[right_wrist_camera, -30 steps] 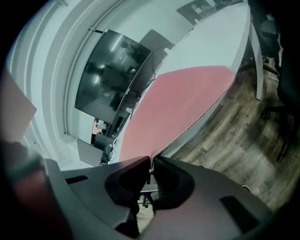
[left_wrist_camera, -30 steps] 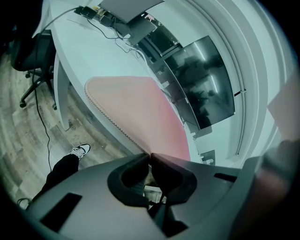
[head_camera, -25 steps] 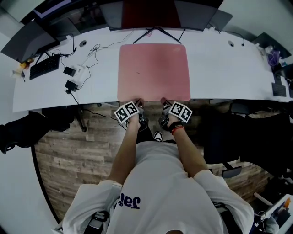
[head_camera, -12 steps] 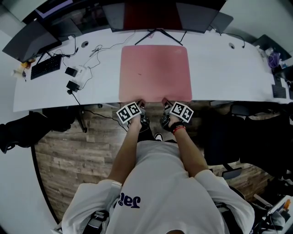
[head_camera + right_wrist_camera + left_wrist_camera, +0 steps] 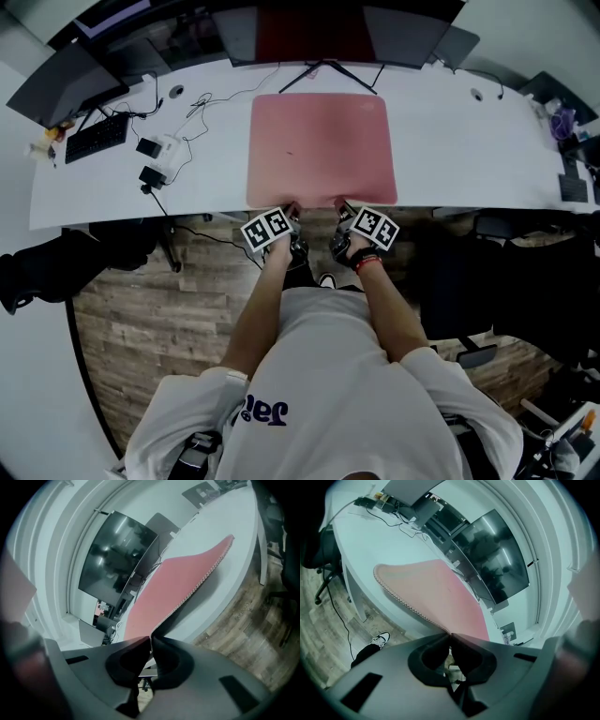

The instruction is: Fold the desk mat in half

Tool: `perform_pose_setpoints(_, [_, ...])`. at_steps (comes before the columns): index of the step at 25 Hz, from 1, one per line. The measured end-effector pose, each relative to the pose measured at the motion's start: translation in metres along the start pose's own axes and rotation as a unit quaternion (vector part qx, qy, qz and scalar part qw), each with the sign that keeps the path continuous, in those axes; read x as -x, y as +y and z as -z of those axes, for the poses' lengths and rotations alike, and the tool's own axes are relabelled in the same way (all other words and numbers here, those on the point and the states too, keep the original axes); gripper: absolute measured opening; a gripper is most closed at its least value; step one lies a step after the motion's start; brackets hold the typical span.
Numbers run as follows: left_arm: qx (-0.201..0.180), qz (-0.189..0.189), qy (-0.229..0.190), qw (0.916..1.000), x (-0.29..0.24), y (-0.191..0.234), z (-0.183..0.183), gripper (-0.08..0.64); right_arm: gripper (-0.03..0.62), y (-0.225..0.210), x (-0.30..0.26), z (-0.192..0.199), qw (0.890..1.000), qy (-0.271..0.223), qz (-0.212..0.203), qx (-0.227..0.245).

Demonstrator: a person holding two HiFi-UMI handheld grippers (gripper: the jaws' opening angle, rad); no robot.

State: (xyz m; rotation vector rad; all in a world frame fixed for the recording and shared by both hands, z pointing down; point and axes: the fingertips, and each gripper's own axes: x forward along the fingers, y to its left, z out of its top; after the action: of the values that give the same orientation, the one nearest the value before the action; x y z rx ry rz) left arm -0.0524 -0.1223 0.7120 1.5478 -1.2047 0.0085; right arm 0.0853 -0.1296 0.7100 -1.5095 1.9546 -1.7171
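White worktop [image 5: 469,150], curved along its far side, carries one pink mat [image 5: 321,148] at its middle, lying flat for most of its length, its near edge at the worktop's front lip. One mat only: a rectangle with rounded corners, a plain matte face with a small dark speck left of centre, and a line of stitching along its border, seen in both gripper views. Those views also show the near edge lifted off the worktop and bowing between the two grips.

Left tongs [image 5: 290,212] pinch that near edge left of its middle, jaws nearly together on the thin sheet. Right tongs [image 5: 343,208] pinch it just to the right, closed on it the same way. Each of the two bears one cube of black-and-white squares.

One black keyboard [image 5: 91,137] sits far left, near two small boxes on cables [image 5: 150,159]. Dark-blue print on the person's white shirt [image 5: 319,394] is too warped to read.
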Motion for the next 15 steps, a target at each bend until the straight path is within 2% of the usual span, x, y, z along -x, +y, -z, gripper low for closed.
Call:
perform_pose_setpoints(7, [0.004, 0.003, 0.001, 1.0000, -0.003, -0.002, -0.005, 0.032, 0.034, 0.000, -0.004, -0.002, 1.000, 0.001, 0.006, 0.010])
perform_pose_setpoints(15, [0.005, 0.014, 0.000, 0.9999, -0.008, -0.006, -0.012, 0.032, 0.035, 0.001, -0.008, -0.005, 1.000, -0.005, 0.006, -0.004])
